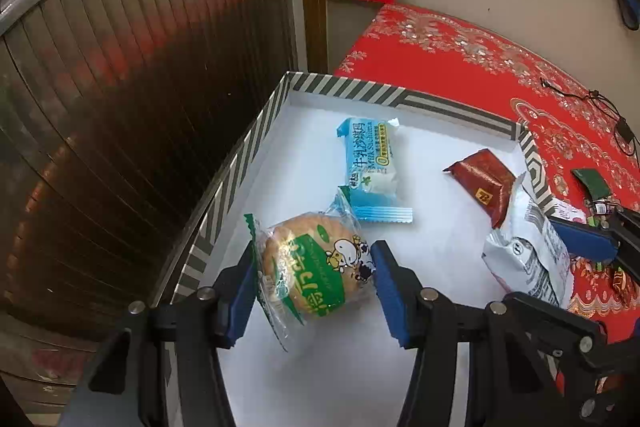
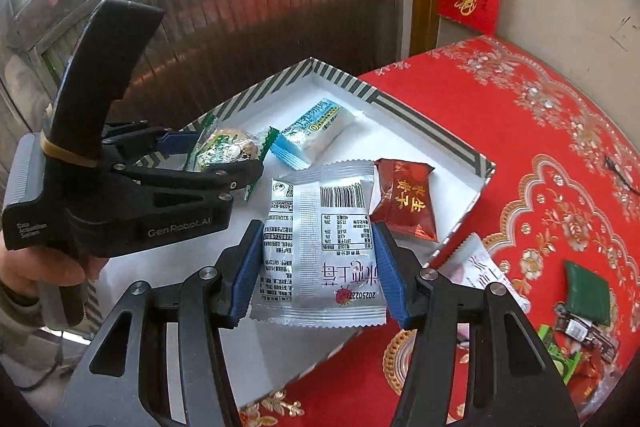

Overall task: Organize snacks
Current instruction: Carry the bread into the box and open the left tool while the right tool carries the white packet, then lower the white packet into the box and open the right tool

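Note:
A white box with a striped rim [image 1: 256,131] [image 2: 424,123] sits on a red tablecloth. My left gripper [image 1: 314,263] [image 2: 224,155] is shut on a round biscuit in a green wrapper [image 1: 312,267] [image 2: 224,147], just above the box floor at its left side. My right gripper [image 2: 318,267] is shut on a silver snack packet [image 2: 320,251] [image 1: 524,251], held over the box's near right part. A blue milk snack [image 1: 370,171] [image 2: 316,131] and a dark red packet [image 1: 486,183] [image 2: 404,203] lie inside the box.
Loose snacks lie on the red tablecloth [image 2: 540,155] right of the box: a white packet [image 2: 484,271], a dark green one [image 2: 588,291] and several small wrappers [image 2: 576,339]. A ribbed metal shutter [image 1: 120,87] stands left of the box. A black cable [image 1: 600,103] lies farther right.

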{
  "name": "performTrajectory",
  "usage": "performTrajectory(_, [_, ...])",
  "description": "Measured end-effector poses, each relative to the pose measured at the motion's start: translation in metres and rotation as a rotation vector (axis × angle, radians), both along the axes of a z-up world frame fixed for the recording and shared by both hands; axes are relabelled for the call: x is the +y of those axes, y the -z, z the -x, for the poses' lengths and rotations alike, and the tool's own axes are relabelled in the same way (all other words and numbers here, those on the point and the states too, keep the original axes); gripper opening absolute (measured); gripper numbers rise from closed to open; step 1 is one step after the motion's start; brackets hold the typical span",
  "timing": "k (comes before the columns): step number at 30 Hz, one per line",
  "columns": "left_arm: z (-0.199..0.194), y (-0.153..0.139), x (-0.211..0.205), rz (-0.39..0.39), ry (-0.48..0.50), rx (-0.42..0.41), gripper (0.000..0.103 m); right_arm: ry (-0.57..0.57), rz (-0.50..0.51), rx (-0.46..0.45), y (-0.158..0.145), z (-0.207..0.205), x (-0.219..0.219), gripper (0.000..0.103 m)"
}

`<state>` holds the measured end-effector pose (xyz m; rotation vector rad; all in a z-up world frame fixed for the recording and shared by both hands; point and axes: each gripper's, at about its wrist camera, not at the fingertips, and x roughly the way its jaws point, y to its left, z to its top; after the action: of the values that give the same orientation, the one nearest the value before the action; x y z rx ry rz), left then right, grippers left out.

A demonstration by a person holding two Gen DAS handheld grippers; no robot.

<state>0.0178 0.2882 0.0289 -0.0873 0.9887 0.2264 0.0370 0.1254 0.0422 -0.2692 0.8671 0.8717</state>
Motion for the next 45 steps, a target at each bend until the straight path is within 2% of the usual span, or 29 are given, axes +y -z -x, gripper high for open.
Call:
performTrajectory(10, [-0.006, 0.006, 0.0, 0.008, -0.006, 0.021, 0.057, -0.012, 0.036, 0.035, 0.014, -0.008, 0.012, 0.053])
performTrajectory(18, [-0.008, 0.006, 0.001, -0.015, -0.022, 0.017, 0.057, 0.003, 0.086, 0.014, 0.019, -0.012, 0.023, 0.053])
performTrajectory(25, [-0.009, 0.007, 0.003, -0.017, -0.025, 0.022, 0.058, -0.003, 0.103, 0.033, 0.03, -0.015, 0.031, 0.053])
performTrajectory(31, [-0.01, 0.008, 0.003, -0.032, -0.03, 0.03, 0.065, 0.001, 0.099, 0.029, 0.032, -0.014, 0.032, 0.055])
performTrajectory(35, [-0.008, 0.007, 0.003, -0.03, -0.033, 0.031, 0.078, 0.012, 0.094, 0.024, 0.029, -0.011, 0.03, 0.055])
performTrajectory(40, [-0.002, 0.002, 0.0, -0.032, -0.035, 0.02, 0.085, 0.036, 0.051, 0.016, 0.018, -0.006, 0.02, 0.055])
performTrajectory(45, [0.005, -0.006, -0.002, -0.016, -0.041, 0.01, 0.087, 0.057, -0.001, 0.029, 0.007, 0.002, 0.004, 0.055])
